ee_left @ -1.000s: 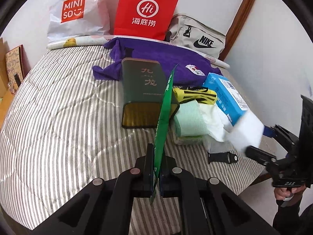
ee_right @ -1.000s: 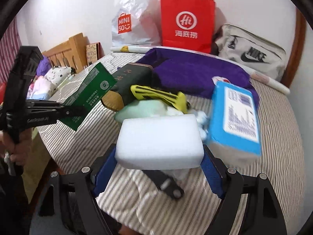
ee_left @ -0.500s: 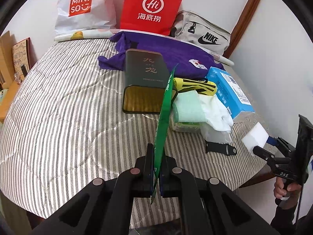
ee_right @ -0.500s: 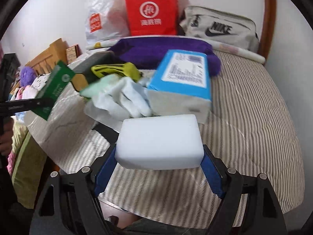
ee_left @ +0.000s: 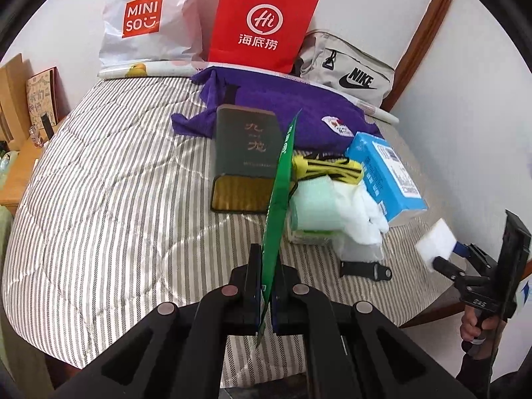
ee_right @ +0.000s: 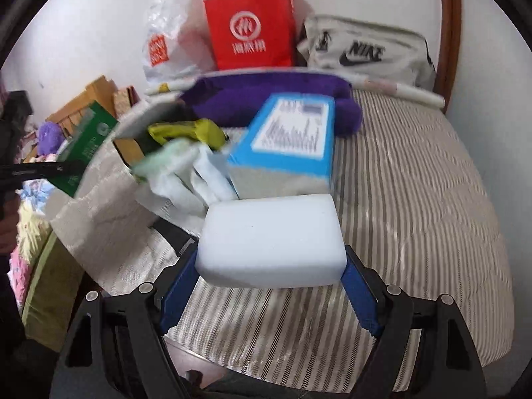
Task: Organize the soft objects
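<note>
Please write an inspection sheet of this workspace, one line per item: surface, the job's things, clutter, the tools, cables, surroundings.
Surface: striped quilt on a bed, lightly creased.
Job's things: white sponge held by the right tool; flat green packet held by the left tool; purple cloth, pale green towel and white cloth lie on the quilt.
Clutter: dark green box, blue box, yellow and black item, black strap.
Tools: left tool shut on the packet; right tool shut on the sponge, beyond the bed's edge.
Cables: nothing seen.
Surroundings: red paper bag, white plastic bag, grey bag, white wall.
</note>
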`<state>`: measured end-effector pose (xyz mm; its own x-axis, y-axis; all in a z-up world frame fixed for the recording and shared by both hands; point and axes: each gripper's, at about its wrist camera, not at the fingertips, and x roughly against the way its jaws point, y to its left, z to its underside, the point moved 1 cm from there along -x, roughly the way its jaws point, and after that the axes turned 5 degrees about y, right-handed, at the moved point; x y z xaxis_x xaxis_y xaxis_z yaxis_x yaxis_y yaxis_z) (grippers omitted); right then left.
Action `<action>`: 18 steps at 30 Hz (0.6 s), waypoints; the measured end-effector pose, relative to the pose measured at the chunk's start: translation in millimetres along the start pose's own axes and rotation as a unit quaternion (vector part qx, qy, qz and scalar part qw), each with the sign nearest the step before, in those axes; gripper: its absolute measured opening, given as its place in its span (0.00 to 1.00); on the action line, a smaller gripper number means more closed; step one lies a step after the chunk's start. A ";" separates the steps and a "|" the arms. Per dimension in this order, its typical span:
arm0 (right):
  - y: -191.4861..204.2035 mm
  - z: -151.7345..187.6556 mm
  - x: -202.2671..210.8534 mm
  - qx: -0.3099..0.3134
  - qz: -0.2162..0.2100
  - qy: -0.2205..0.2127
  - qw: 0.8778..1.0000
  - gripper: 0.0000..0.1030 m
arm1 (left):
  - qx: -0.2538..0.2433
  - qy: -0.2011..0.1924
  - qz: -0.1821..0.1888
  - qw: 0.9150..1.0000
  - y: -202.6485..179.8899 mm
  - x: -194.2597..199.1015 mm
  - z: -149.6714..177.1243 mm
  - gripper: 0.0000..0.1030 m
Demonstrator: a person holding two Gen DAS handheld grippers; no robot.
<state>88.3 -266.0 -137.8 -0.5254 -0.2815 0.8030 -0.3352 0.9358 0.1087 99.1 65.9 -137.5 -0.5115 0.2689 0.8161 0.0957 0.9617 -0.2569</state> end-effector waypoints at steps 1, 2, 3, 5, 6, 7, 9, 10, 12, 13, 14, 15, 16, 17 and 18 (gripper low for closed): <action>0.0 -3.6 4.4 0.002 -0.003 -0.007 1.000 0.79 | 0.002 -0.001 0.000 1.000 -0.1 1.2 -2.8 0.04; 0.0 -8.9 9.8 0.003 -0.007 -0.016 1.000 0.79 | 0.003 -0.003 0.001 1.000 0.2 2.4 -5.3 0.04; -0.2 -14.0 13.6 0.004 -0.009 -0.024 1.000 0.79 | 0.006 -0.004 0.003 1.000 0.8 3.5 -7.6 0.04; -0.3 -26.3 20.6 0.004 -0.013 -0.036 0.999 0.79 | 0.010 -0.004 0.007 1.000 1.9 4.8 -11.8 0.04; -0.4 -31.8 23.3 0.004 -0.015 -0.040 0.999 0.79 | 0.010 -0.003 0.007 1.000 1.9 5.5 -14.1 0.04; -0.1 -37.4 25.8 0.003 -0.017 -0.045 0.999 0.79 | 0.010 -0.005 0.007 1.000 1.9 6.8 -15.9 0.04; 1.0 -48.4 29.4 0.004 -0.024 -0.053 0.998 0.79 | 0.011 -0.008 0.007 1.000 2.1 9.5 -20.3 0.04; 1.6 -53.4 30.1 0.004 -0.026 -0.055 0.998 0.79 | 0.011 -0.010 0.007 1.000 2.8 11.8 -23.7 0.04; 3.2 -62.6 29.2 0.003 -0.030 -0.056 0.998 0.79 | 0.013 -0.013 0.006 1.000 3.4 14.1 -29.0 0.04; 4.0 -67.1 27.9 0.003 -0.030 -0.055 0.998 0.79 | 0.013 -0.015 0.006 1.000 4.1 15.8 -32.4 0.04; 4.8 -71.4 26.9 0.004 -0.029 -0.056 0.998 0.79 | 0.014 -0.017 0.005 1.000 4.9 17.6 -36.0 0.04; 5.3 -75.1 25.8 0.005 -0.029 -0.056 0.998 0.79 | 0.014 -0.020 0.004 1.000 5.8 19.3 -39.4 0.04; 5.8 -79.1 24.6 0.005 -0.030 -0.056 0.998 0.79 | 0.014 -0.021 0.003 1.000 6.7 20.5 -42.4 0.04; 5.6 -83.5 23.1 0.005 -0.030 -0.056 0.998 0.79 | 0.015 -0.022 0.003 1.000 8.1 21.8 -45.6 0.04; 5.7 -87.2 21.8 0.005 -0.031 -0.057 0.998 0.79 | 0.015 -0.025 0.002 1.000 9.0 23.0 -50.2 0.04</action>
<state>143.1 -248.3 -68.6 -0.5885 -0.3605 0.7237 -0.3763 0.9144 0.1495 131.0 83.4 -95.0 -0.5527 0.2685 0.7889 0.0721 0.9585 -0.2757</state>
